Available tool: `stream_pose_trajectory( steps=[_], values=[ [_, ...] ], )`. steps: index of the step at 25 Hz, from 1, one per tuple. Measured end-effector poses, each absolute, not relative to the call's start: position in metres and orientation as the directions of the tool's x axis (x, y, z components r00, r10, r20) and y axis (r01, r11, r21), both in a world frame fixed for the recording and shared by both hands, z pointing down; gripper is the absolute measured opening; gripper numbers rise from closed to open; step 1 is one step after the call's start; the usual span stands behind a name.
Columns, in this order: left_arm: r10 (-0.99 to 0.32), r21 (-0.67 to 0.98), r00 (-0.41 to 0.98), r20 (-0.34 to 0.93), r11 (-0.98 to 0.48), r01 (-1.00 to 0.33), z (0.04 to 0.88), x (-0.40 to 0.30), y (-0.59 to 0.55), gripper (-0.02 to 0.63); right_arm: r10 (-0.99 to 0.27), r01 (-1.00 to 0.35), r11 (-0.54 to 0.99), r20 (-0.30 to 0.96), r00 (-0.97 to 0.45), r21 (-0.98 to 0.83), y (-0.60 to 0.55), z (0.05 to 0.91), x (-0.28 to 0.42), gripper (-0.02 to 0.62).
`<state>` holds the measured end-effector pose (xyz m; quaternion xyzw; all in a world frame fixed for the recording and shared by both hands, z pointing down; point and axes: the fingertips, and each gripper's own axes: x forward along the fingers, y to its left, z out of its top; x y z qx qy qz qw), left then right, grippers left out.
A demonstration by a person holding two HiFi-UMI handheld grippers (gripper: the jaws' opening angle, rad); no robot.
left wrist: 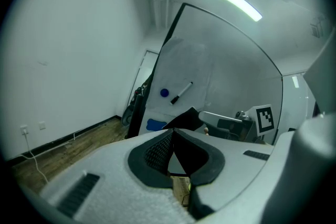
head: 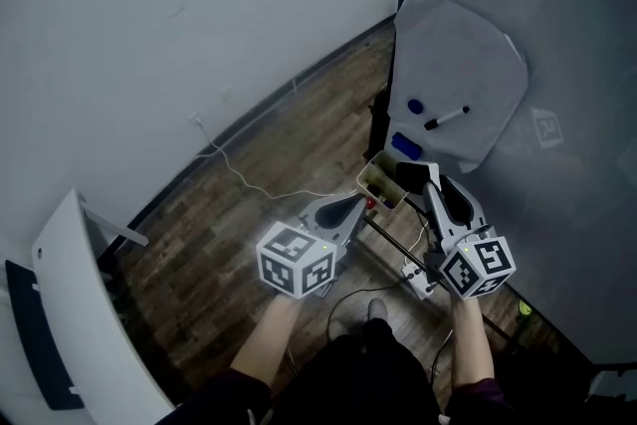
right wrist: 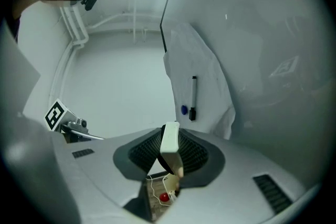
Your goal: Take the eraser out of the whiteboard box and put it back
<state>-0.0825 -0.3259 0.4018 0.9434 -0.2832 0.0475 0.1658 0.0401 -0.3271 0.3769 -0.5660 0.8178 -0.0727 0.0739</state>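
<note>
Eraser (right wrist: 169,144): clamped between the jaws of the right gripper (head: 424,177), a white body with a dark face. It is out of the box (head: 376,186) and is held at the box's right end, just over the rim. Whether it touches the rim cannot be told. The left gripper (head: 361,205) holds nothing. Its jaws are together at the tips, near the box's front edge.

Procedure, as judged: the return step appears to be in hand.
1. Align the eraser's long side with the box's long side.
2. Lower it straight until it seats on the bottom.
3. Part the jaws only then.

Do not drag on the rim, as the box looks light and may shift. Brace it with the left gripper if needed.

Box contents: the interior is pale, and no item inside can be made out. A marker (head: 447,117) and a round blue magnet (head: 415,106) sit on the whiteboard (head: 557,65) above the box, not in it.
</note>
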Motion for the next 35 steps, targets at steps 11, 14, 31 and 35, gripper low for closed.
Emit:
stream_pose_trajectory(
  steps=[11, 14, 31, 35],
  values=[
    [-0.474, 0.324, 0.848, 0.237, -0.784, -0.529, 0.436, -0.063, -0.345, 0.005, -0.937, -0.939, 0.338, 0.074, -0.342, -0.058, -0.364, 0.426, 0.033, 0.087],
    [-0.468, 0.332, 0.848, 0.248, -0.782, -0.528, 0.442, -0.062, -0.347, 0.005, -0.936, -0.94, 0.336, 0.089, -0.34, -0.056, -0.369, 0.437, 0.035, 0.087],
    [-0.446, 0.368, 0.855, 0.265, -0.773, -0.517, 0.463, -0.056, -0.363, 0.005, -0.928, -0.937, 0.348, 0.137, -0.346, -0.011, -0.393, 0.463, 0.027, 0.1],
    [-0.441, 0.374, 0.857, 0.268, -0.772, -0.514, 0.467, -0.056, -0.364, 0.006, -0.926, -0.937, 0.349, 0.163, -0.342, 0.014, -0.396, 0.468, 0.026, 0.118]
  ],
)
